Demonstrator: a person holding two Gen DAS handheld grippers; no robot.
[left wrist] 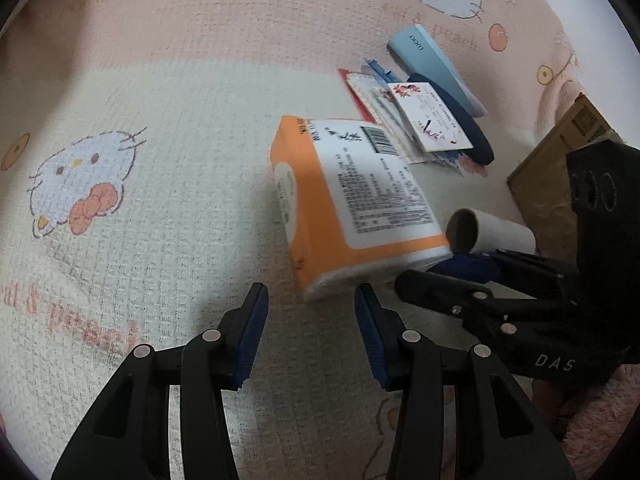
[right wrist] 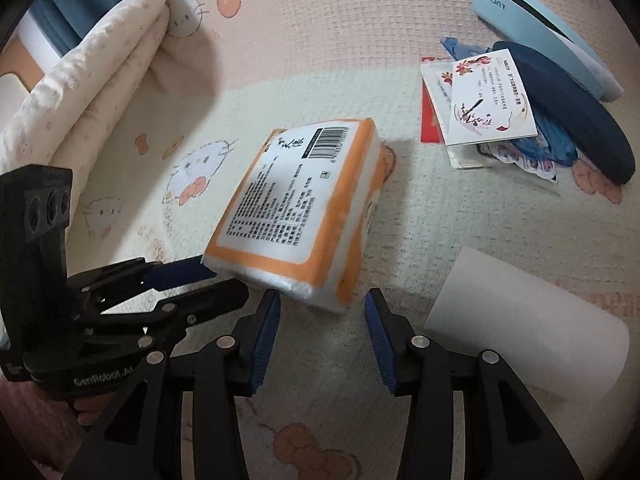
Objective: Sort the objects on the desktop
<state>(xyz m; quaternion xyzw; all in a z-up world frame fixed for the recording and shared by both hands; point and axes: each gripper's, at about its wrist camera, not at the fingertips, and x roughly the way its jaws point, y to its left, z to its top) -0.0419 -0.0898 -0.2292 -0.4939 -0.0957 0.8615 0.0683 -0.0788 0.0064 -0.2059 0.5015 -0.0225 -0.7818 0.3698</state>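
An orange and white tissue pack (left wrist: pixel 352 200) lies label up on the cartoon-print cloth; it also shows in the right wrist view (right wrist: pixel 296 212). My left gripper (left wrist: pixel 312 328) is open and empty, just short of the pack's near left corner. My right gripper (right wrist: pixel 320 336) is open and empty, its tips at the pack's near edge without closing on it. Each gripper shows in the other's view, the right one (left wrist: pixel 452 280) and the left one (right wrist: pixel 192 284) flanking the pack's near end. A white paper roll (right wrist: pixel 528 324) lies to the right of the pack.
A pile lies beyond the pack: a light blue case (right wrist: pixel 540 28), a dark blue case (right wrist: pixel 572 108), printed cards (right wrist: pixel 488 96) and a red packet (right wrist: pixel 430 120). A folded blanket (right wrist: pixel 88 92) lies at the far left. A cardboard box (left wrist: pixel 560 168) stands at the right.
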